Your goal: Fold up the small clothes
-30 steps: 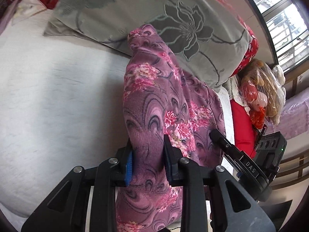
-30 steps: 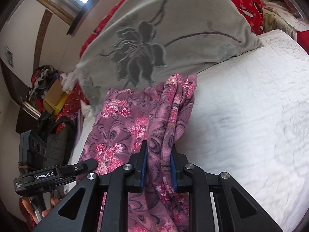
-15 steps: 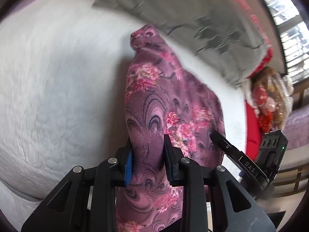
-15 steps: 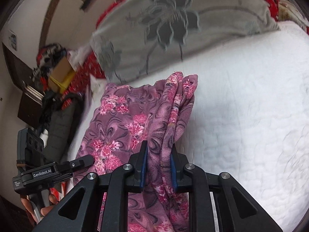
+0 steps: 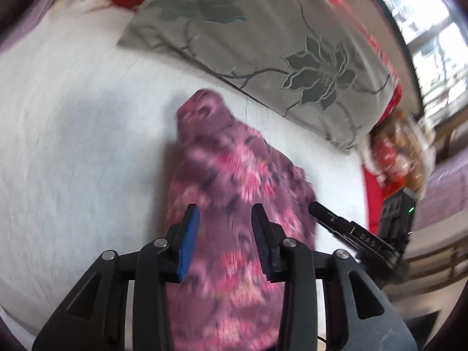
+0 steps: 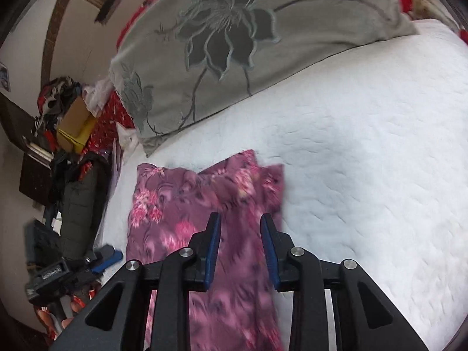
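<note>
A purple garment with pink flowers [image 5: 228, 172] lies on the white quilted bed [image 5: 73, 146]; it is blurred in the left wrist view. My left gripper [image 5: 225, 209] hangs over its near part; its jaws are opening and the pads stand clear of the cloth. In the right wrist view the garment [image 6: 175, 204] lies flat, its far edge folded and pointed. My right gripper [image 6: 239, 216] hovers over its right side, jaws opening, cloth showing between the pads but not pinched. Each gripper shows at the edge of the other's view: right gripper [image 5: 351, 234], left gripper [image 6: 73, 269].
A grey pillow with a dark flower print [image 6: 234, 44] lies across the far side of the bed [image 6: 365, 175]. Red bedding and a bagged soft toy [image 5: 397, 152] sit past the bed's edge. Boxes, clothes and dark bags [image 6: 67, 134] are piled at the bedside.
Both grippers let go of the garment: their jaws went from pinching bunched cloth to standing apart. The garment dropped onto the bed and spread flatter. Both views shifted downward.
</note>
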Available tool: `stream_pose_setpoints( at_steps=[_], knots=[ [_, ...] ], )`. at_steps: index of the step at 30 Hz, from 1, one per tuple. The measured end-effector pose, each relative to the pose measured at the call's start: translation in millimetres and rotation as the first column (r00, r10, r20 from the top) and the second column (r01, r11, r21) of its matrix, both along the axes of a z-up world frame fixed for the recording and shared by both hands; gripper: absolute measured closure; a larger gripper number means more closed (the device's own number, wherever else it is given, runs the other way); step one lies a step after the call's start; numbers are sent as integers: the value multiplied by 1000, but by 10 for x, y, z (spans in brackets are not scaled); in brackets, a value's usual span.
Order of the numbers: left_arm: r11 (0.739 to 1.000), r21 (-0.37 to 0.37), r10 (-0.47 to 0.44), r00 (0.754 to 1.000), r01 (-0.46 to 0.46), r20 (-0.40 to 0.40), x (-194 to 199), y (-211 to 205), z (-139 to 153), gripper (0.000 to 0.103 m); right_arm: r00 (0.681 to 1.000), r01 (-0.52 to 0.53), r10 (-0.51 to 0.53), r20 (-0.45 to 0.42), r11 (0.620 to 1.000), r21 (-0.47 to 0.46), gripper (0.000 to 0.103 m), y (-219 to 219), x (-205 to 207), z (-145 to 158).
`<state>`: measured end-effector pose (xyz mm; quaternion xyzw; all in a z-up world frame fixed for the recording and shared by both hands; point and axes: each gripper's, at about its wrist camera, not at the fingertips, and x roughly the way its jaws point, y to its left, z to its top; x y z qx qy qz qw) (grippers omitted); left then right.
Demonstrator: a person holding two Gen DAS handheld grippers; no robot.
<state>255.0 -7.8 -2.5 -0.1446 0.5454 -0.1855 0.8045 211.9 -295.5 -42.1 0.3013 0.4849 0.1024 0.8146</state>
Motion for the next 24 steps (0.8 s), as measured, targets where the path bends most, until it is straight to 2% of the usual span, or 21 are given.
stream_pose_setpoints(
  at_steps=[2, 3, 5, 7, 8, 9, 12, 13, 14, 16, 17, 19, 20, 22, 23, 24],
  knots=[
    [997, 82, -13, 1000, 11, 25, 135, -144, -72, 68, 999, -34, 34, -1, 999, -16, 81, 100, 119, -33],
    [991, 136, -18, 999, 13, 36, 224, -230, -126, 68, 998, -54, 55, 38, 998, -27, 94, 142, 161, 0],
    [981, 196, -12, 999, 4, 37, 321, -276, -275, 64, 993, -60, 68, 98, 994, -87, 97, 181, 202, 53],
    [979, 203, 3, 1000, -8, 27, 425, -258, -433, 56, 997, -39, 49, 63, 988, -149, 97, 155, 296, -76],
    [981, 191, 20, 1000, -23, 17, 472, -223, -460, 52, 998, -51, 57, 31, 986, -159, 100, 152, 344, -180],
    [985, 169, 31, 1000, -30, -3, 501, -167, -461, 52, 997, -61, 67, 39, 987, -146, 100, 132, 360, -225],
    [991, 126, 46, 998, -41, -33, 484, -3, -333, 54, 996, -74, 81, 39, 984, -164, 96, 120, 331, -96],
    [991, 124, 46, 999, -43, -15, 417, 50, -256, 54, 994, -80, 93, 51, 976, -205, 88, 139, 267, 4],
    [991, 124, 40, 999, -41, 10, 326, 98, -176, 54, 992, -87, 108, 69, 964, -251, 88, 164, 184, 108],
    [992, 124, 24, 998, -31, 62, 72, 207, -63, 54, 976, -154, 186, 113, 957, -245, 86, 225, 13, 252],
    [992, 123, 17, 997, -26, 72, -59, 245, -72, 53, 969, -181, 213, 124, 956, -232, 85, 217, -38, 270],
    [988, 156, 6, 999, -13, 49, -203, 227, -207, 52, 955, -222, 260, 142, 946, -237, 73, 316, -201, 253],
    [984, 180, -7, 1000, 2, 24, -228, 191, -321, 47, 952, -245, 286, 109, 926, -286, 70, 401, -253, 139],
    [978, 206, -11, 1000, 10, 4, -274, 163, -436, 43, 949, -291, 316, -3, 869, -399, 71, 572, -245, -108],
    [979, 205, -1, 1000, 0, 4, -286, 187, -406, 43, 942, -283, 335, 32, 840, -462, 71, 637, -312, -110],
    [979, 203, 2, 1000, -1, -2, -307, 209, -340, 43, 940, -281, 340, 36, 827, -487, 71, 659, -341, -64]
  ],
)
